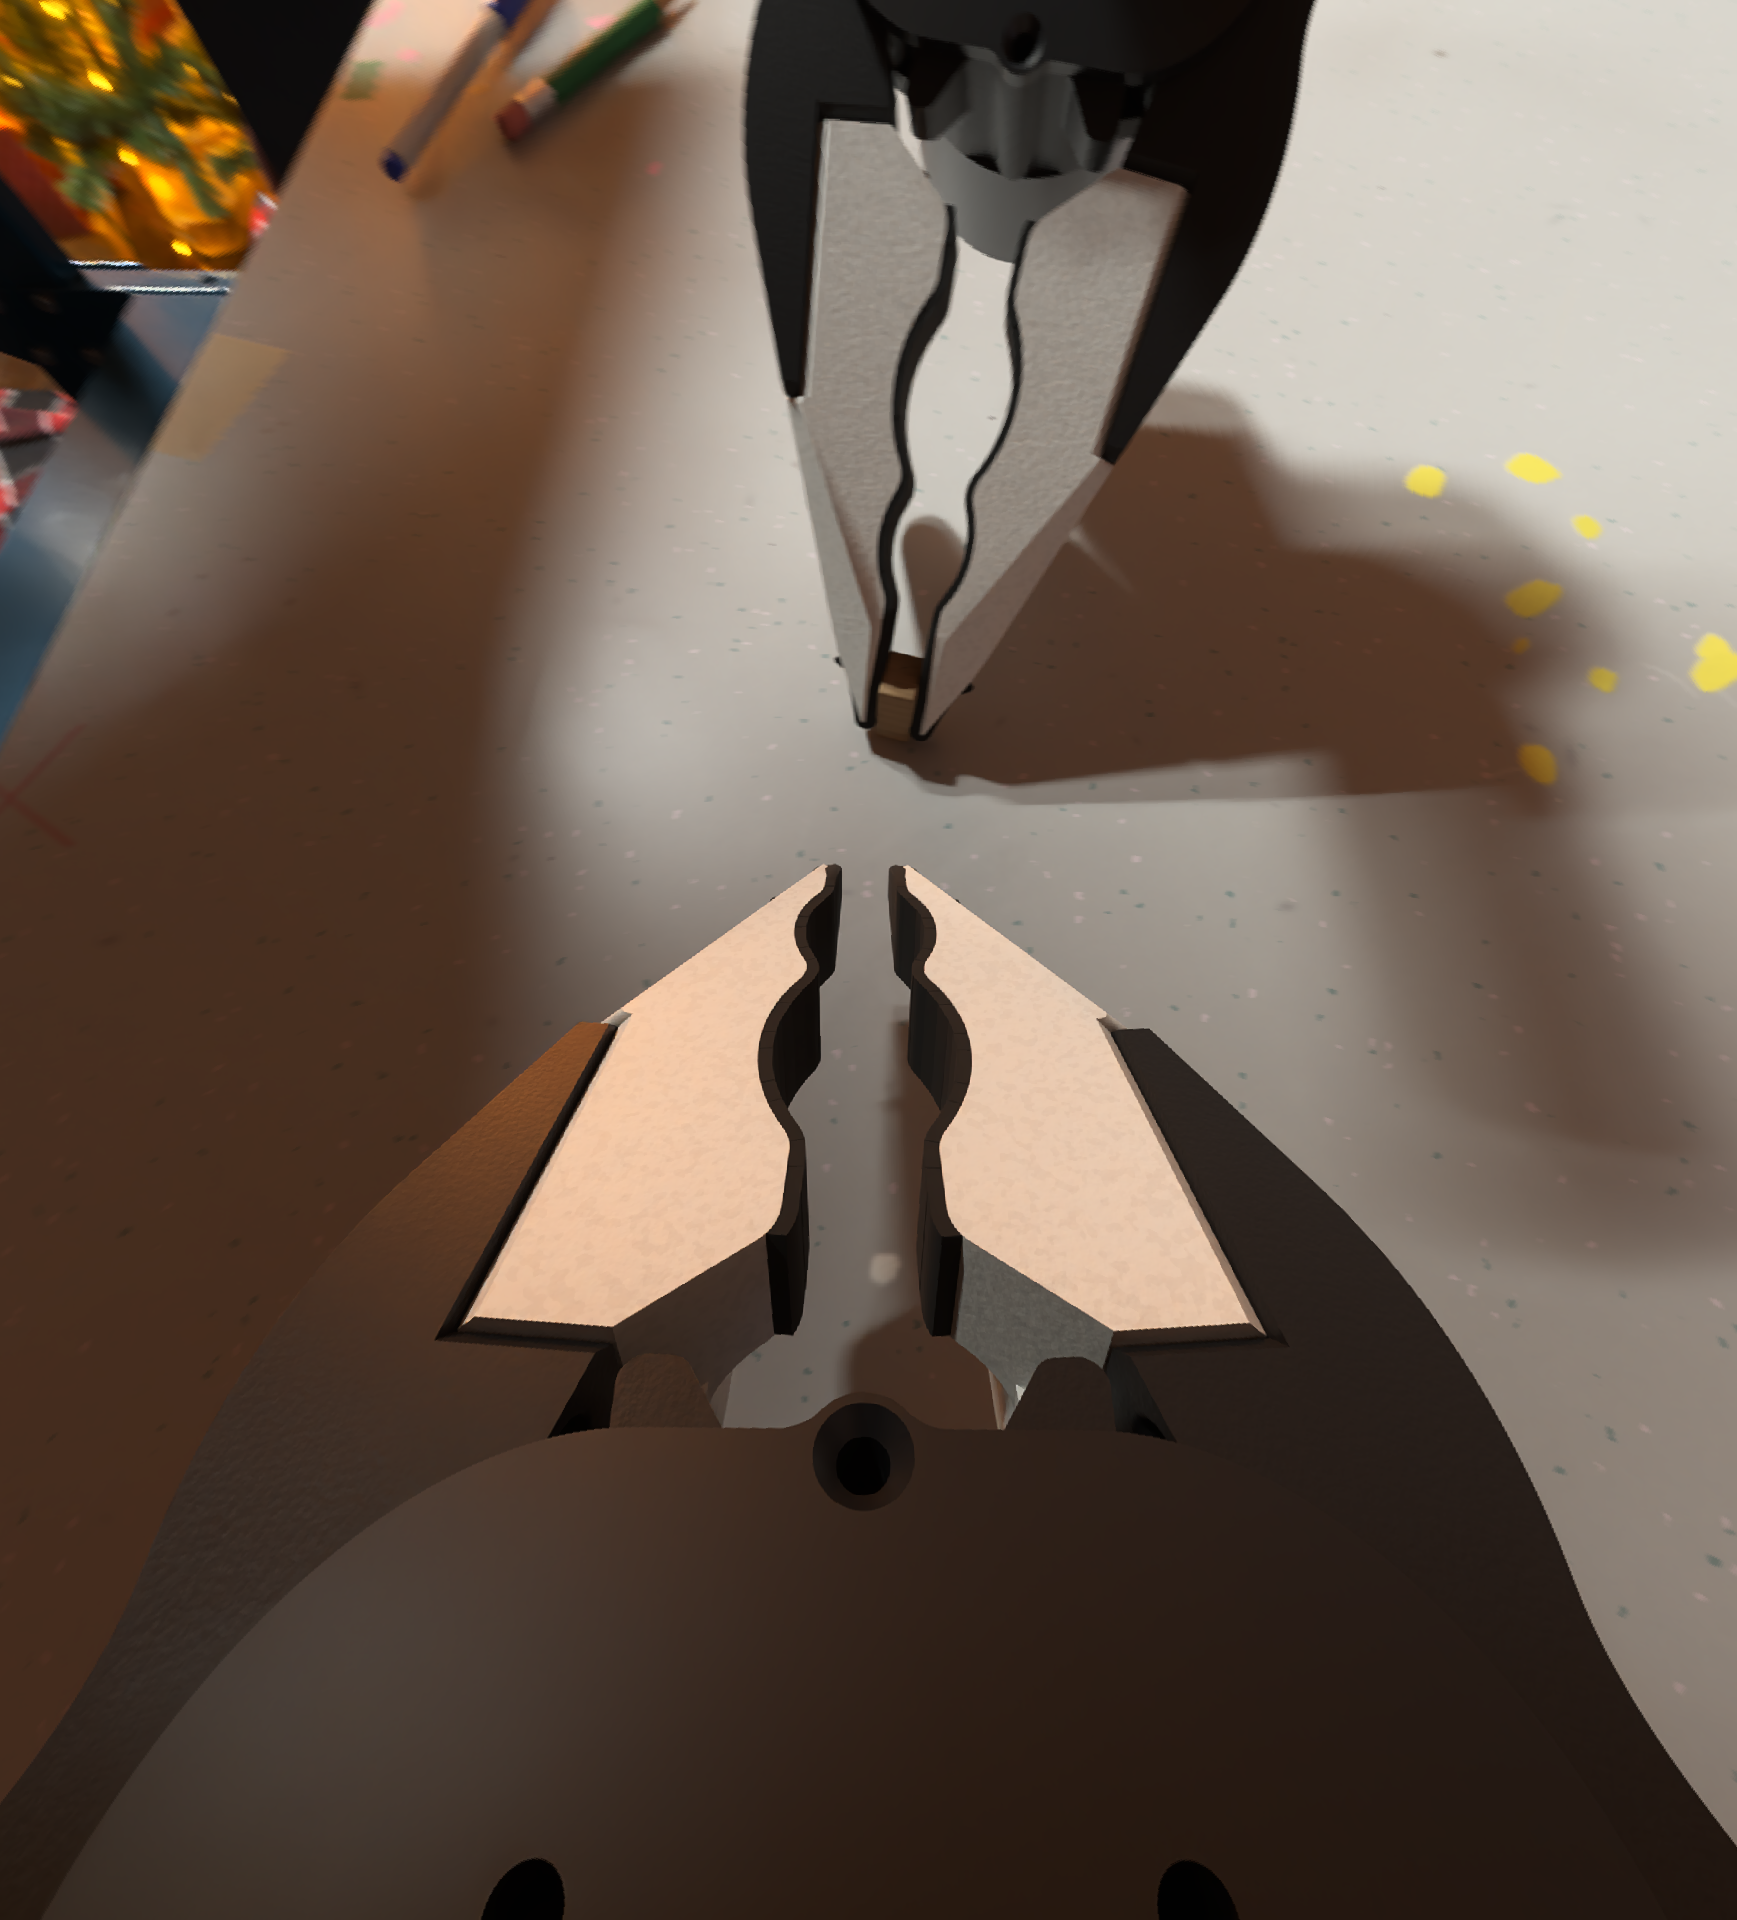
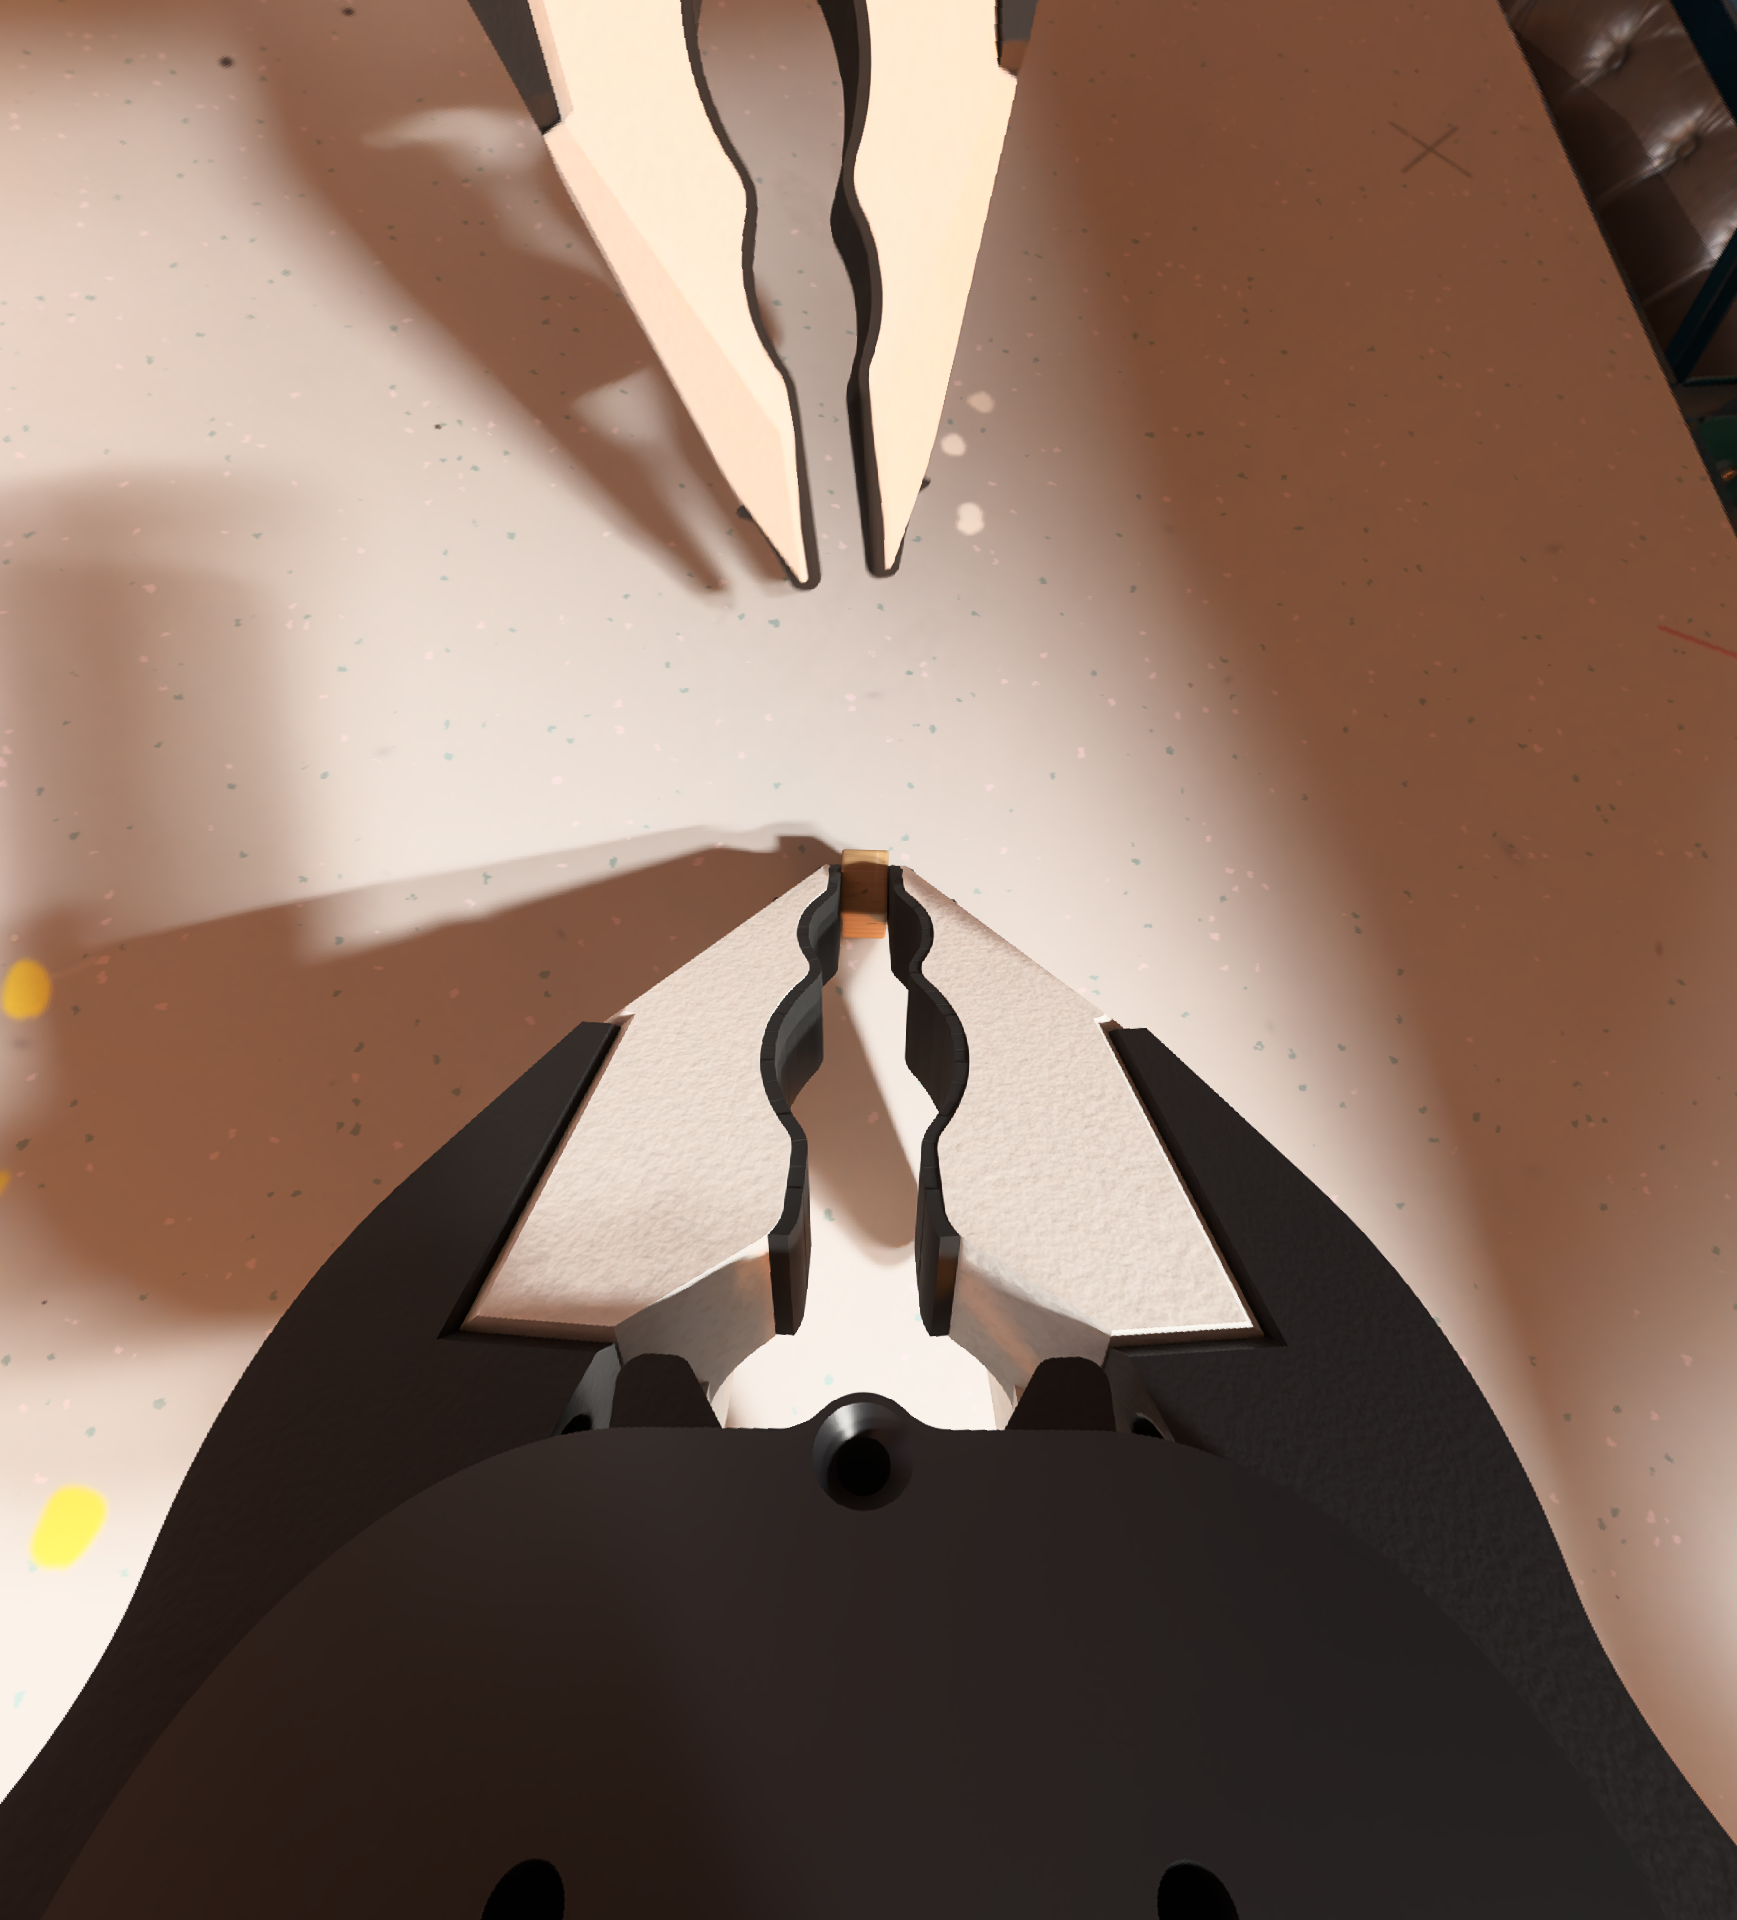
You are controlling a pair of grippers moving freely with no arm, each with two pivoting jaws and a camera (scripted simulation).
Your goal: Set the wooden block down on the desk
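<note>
Right gripper (image 2: 865,883) pinches the small wooden block (image 2: 865,894) between its fingertips, tips pointed down at the pale speckled desk (image 2: 1259,831). In the left wrist view the block (image 1: 900,694) sits at the very end of the right gripper (image 1: 897,717), and its shadow meets the tips on the surface, so the block looks to be touching the desk or just above it; contact can't be confirmed from either view.

Step in hand, by the look of it: the set-down itself, at its last stage. Next move prob. calls for a gentle spread of the fingers w/ no sideways drag, then a straight lift away so the block stays put.

Left gripper (image 1: 865,883) hangs near the block, facing it, empty, fingertips a narrow gap apart w/ nothing between them.

Beyond the block, toward the desk's far edge in the left wrist view: a green pencil (image 1: 594,57) and a pen w/ blue cap (image 1: 448,99). Yellow paint-like spots (image 1: 1721,663) lie well apart from the block, to one side.

No containers in view on the desk, so nothing to report inside any.
</note>
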